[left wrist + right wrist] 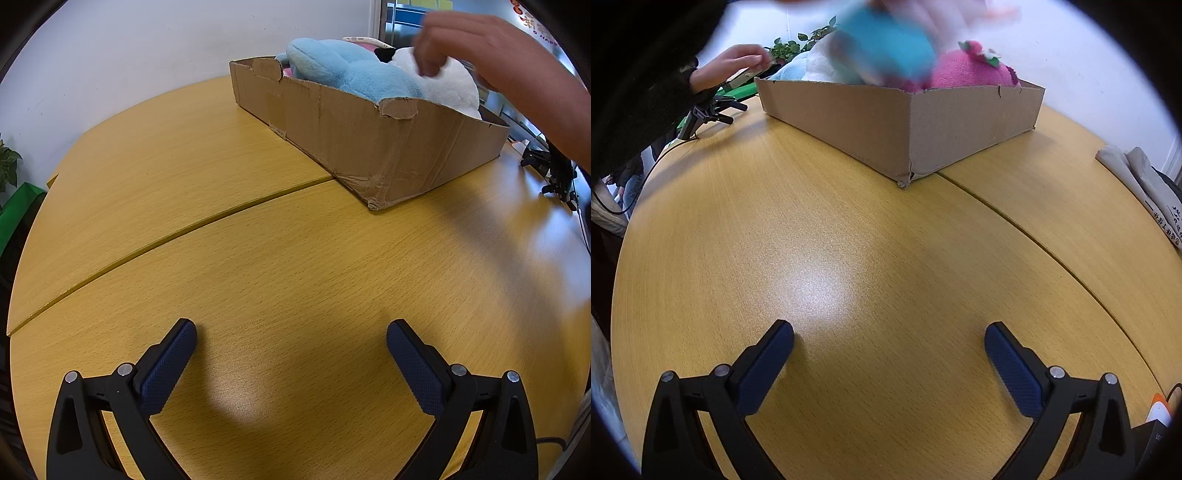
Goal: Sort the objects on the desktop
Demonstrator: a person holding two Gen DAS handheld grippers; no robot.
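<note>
White walls back a yellow wood-grain table [258, 258] made of two curved sections, and your cardboard box [369, 136] sits across the seam at the far side. Your left gripper [291, 328] and right gripper [889, 330] both hover low over bare tabletop, jaws spread wide with nothing between the blue pads [170, 365]. Inside the box lie a light blue plush toy [343, 70], a white plush [454, 85] and, in the right view, a pink strawberry-like plush [964, 74]. A bare hand [491, 48] reaches into the box over the toys, and another blurred teal object [886, 40] hangs above it. No sorting looks started by your grippers; I judge this a setup or reset step. Wait until that hand is out, then advance one gripper over the box wall toward a plush.
</note>
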